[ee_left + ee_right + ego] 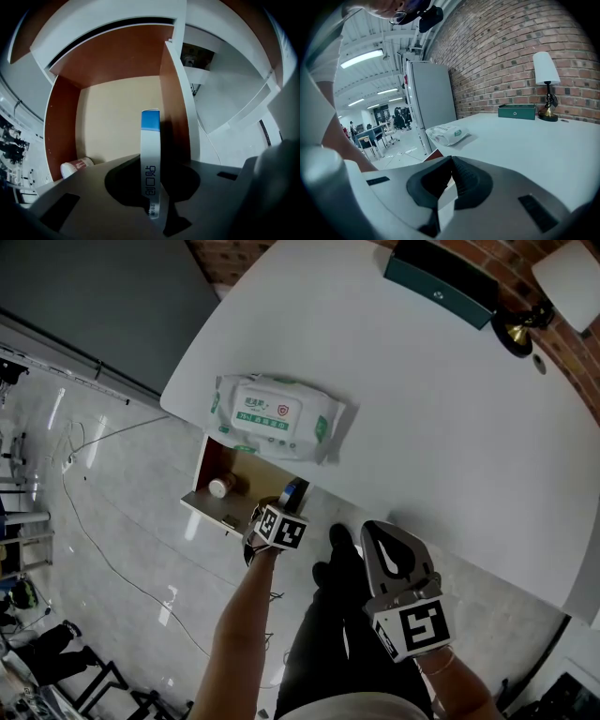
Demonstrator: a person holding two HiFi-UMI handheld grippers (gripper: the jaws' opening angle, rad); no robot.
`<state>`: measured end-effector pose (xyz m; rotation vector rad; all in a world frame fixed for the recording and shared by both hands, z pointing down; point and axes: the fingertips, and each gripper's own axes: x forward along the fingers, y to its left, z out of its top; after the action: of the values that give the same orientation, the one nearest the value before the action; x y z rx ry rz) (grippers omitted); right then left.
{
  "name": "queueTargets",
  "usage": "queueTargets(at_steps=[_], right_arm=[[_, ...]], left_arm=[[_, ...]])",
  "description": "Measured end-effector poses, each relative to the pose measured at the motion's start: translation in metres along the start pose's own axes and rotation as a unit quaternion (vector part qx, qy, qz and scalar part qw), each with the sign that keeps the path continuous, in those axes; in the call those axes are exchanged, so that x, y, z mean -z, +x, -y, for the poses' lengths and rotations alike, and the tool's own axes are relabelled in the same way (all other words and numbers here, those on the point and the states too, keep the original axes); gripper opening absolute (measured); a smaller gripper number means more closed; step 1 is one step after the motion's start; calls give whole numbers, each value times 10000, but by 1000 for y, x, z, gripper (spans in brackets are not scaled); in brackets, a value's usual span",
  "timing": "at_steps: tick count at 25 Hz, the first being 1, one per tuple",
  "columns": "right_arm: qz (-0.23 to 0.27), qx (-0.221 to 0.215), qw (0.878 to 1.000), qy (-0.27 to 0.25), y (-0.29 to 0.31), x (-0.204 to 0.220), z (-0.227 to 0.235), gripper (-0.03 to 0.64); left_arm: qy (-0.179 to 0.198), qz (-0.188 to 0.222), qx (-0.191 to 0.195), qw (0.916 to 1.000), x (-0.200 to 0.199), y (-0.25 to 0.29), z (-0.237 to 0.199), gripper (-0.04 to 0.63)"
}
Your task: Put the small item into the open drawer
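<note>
The small item is a thin white box with a blue end (pixel 150 140), standing on edge with my left gripper (pixel 152 185) shut on it. In the head view that gripper (pixel 292 500) holds the box (pixel 296 488) over the right side of the open drawer (pixel 208 510), just below the table edge. The left gripper view looks into the drawer's beige bottom (pixel 112 122), between its brown walls. My right gripper (pixel 382 538) hangs apart, lower right, off the table. Its jaws (pixel 450 164) are shut with nothing between them.
A small white bottle (pixel 221 487) lies in the drawer's left corner (pixel 75 166). A wet-wipes pack (pixel 277 415) lies on the white table (pixel 450 427) above the drawer. A green box (pixel 439 281) and a lamp (pixel 546 84) stand at the far edge by a brick wall.
</note>
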<state>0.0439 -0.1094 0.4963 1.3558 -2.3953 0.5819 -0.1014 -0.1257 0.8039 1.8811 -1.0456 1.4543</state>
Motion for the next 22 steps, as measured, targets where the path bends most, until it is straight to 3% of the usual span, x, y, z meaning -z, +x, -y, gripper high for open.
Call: queueTargets(at_steps=[8,13,22], right_arm=[[-137,-185,9997,-27,3,6,-16,6],[-156,-232,9996,-25,3,4,-22,6],[-23,-293,9995,-85,-4,-14,-29,6]], left_arm=[[-74,-69,80,9999,4,2,0,83],[-391,-51,242,9989,7,-7,-3,145],[-844,624,224,9942,-11,-66,-14,175]])
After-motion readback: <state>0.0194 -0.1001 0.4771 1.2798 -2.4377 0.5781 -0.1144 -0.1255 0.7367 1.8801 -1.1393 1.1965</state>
